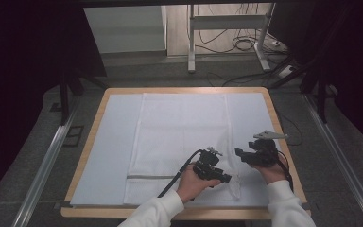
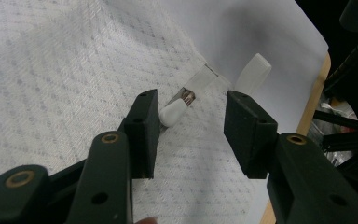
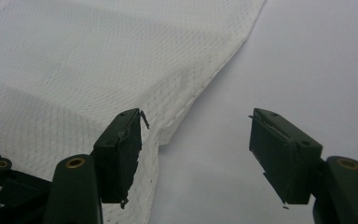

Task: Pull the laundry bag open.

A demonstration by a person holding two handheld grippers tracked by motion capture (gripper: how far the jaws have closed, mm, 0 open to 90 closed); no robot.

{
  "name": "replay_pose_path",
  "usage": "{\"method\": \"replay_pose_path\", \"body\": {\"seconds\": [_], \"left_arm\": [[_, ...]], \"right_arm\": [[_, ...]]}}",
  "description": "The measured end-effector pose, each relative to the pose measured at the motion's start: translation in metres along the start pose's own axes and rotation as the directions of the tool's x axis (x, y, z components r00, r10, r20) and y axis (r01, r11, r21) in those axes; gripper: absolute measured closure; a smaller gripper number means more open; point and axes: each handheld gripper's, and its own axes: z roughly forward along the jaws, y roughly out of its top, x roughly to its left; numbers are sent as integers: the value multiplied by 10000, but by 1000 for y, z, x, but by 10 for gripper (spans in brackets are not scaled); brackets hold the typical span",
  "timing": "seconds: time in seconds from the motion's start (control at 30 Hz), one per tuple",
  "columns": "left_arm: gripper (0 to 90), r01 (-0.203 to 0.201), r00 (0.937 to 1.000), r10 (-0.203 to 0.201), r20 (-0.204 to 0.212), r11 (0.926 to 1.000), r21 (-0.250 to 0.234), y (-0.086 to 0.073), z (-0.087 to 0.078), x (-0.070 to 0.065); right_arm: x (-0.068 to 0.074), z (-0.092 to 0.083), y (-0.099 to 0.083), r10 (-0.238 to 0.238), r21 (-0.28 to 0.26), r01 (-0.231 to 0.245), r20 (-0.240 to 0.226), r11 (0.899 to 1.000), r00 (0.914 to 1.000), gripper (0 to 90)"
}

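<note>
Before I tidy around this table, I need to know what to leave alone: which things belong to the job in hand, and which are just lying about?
In the job:
white mesh bag
its zipper pull
left gripper, jaws apart around the pull
right gripper, open over the bag's edge

Lying about:
cables on the floor
metal stand behind the table

The mesh bag (image 1: 182,137) is white woven cloth with a rough, dotted weave. Its zipper pull (image 2: 173,113) looks smooth white plastic. The table (image 1: 92,125) has a wood rim under matt pale sheeting.
</note>
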Motion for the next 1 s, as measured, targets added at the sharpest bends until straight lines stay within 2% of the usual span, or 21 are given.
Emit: {"method": "replay_pose_path", "body": {"seconds": [0.47,0.6,1.0], "left_arm": [[620,12,10000,-13,26,9999,130,-1,5,-1],[654,137,9999,-137,18,9998,123,0,7,1],[750,16,9996,-14,-270,9999,100,1,10,-1]], "right_arm": [[-2,-2,0,60,-63,-60,61,10000,10000,333],[-2,-2,0,55,-51,-55,74,10000,10000,333],[-2,-2,1,44,-71,-43,81,10000,10000,333]]}}
